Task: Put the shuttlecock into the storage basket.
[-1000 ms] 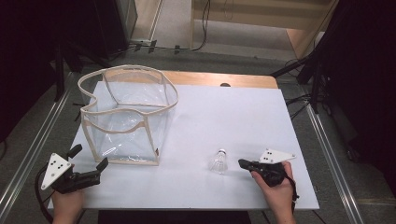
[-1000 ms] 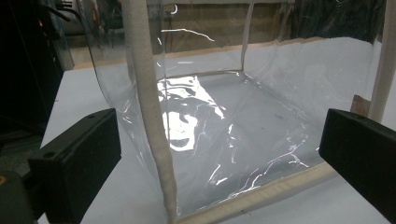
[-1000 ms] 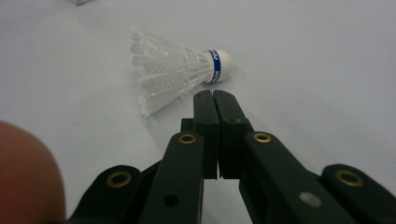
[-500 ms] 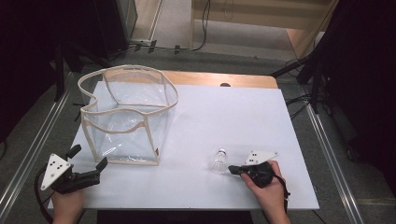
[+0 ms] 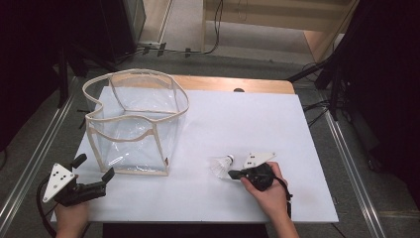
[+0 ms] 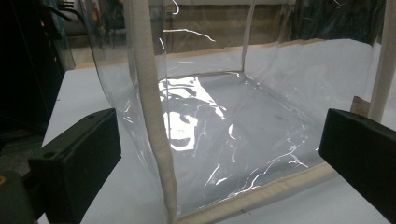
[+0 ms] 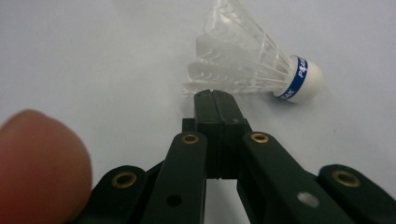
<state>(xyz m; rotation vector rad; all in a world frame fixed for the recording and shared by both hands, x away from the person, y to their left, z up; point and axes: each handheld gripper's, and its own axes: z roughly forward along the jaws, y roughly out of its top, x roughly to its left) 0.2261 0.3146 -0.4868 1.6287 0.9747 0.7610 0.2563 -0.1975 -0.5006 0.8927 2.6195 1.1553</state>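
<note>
Right tool fully closed, empty, tips just beside shuttlecock skirt; left tool wide open, empty, near clear bag.

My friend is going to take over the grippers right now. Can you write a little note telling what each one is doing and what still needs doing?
Left hand-held gripper: jaws open, holding nothing, resting near the front corner of the clear bag.
Right hand-held gripper: jaws shut with nothing between them, tips right at the feathers of the shuttlecock.
Things: the shuttlecock lies on its side on the white table, to the right of the bag. The bag stands upright, open at the top, with nothing visible inside.
Done: nothing picked up yet.
Left: probably open the right jaws, grasp the shuttlecock, and drop it into the bag.
</note>
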